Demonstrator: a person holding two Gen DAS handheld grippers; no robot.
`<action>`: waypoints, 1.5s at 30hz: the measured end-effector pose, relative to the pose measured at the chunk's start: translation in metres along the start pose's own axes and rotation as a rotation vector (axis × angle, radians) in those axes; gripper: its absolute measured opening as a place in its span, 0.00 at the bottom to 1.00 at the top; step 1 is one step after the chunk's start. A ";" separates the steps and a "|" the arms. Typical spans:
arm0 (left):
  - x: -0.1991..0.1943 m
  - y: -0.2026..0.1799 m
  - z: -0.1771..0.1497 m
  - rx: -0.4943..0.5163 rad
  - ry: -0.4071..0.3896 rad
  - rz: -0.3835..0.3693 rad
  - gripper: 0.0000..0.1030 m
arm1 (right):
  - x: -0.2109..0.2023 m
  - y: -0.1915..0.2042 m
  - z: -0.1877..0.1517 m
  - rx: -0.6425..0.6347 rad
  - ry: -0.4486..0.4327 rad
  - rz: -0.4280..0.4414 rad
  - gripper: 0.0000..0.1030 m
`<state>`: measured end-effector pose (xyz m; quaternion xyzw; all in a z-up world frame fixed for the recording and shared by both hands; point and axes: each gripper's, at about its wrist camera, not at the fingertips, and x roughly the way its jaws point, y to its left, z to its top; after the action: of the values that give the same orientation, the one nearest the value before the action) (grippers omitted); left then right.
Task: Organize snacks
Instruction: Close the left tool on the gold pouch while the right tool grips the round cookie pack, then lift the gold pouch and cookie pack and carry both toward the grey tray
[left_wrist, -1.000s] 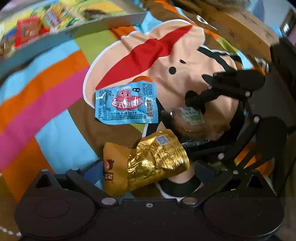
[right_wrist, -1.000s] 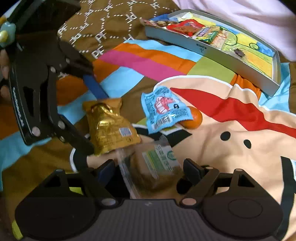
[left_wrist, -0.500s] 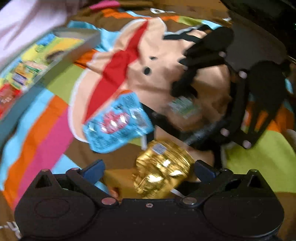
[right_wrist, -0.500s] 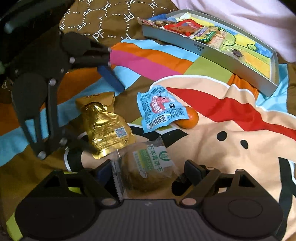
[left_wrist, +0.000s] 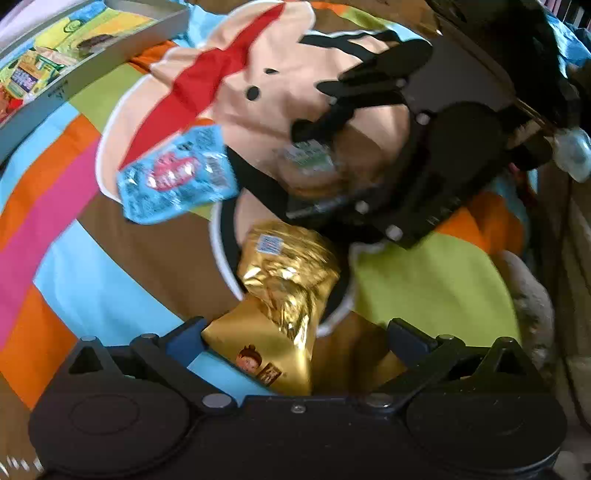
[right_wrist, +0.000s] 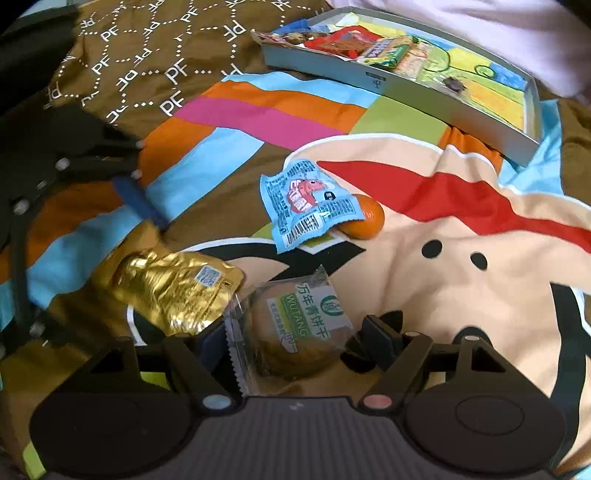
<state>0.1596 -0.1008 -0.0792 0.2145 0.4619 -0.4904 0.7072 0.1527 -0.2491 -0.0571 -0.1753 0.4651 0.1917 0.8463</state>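
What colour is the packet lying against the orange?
Light blue packet with red print, leaning on the orange; clearest in right wrist view.

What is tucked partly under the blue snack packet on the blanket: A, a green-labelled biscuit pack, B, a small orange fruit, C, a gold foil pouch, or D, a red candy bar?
B. In the right wrist view a small orange fruit pokes out from beneath the right edge of the blue snack packet, while the gold foil pouch and the biscuit pack lie apart from it, nearer the camera.
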 end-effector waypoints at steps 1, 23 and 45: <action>0.000 -0.005 -0.001 0.005 0.006 0.004 0.99 | -0.001 0.000 -0.001 0.005 0.002 -0.001 0.79; 0.012 -0.024 0.005 0.068 -0.022 0.257 0.82 | 0.000 0.013 -0.006 -0.040 -0.010 -0.050 0.90; -0.007 -0.031 -0.009 -0.231 -0.085 0.339 0.42 | -0.010 0.042 -0.007 -0.123 -0.053 -0.128 0.57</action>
<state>0.1270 -0.1032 -0.0727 0.1857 0.4423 -0.3169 0.8182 0.1223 -0.2174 -0.0573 -0.2510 0.4175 0.1699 0.8566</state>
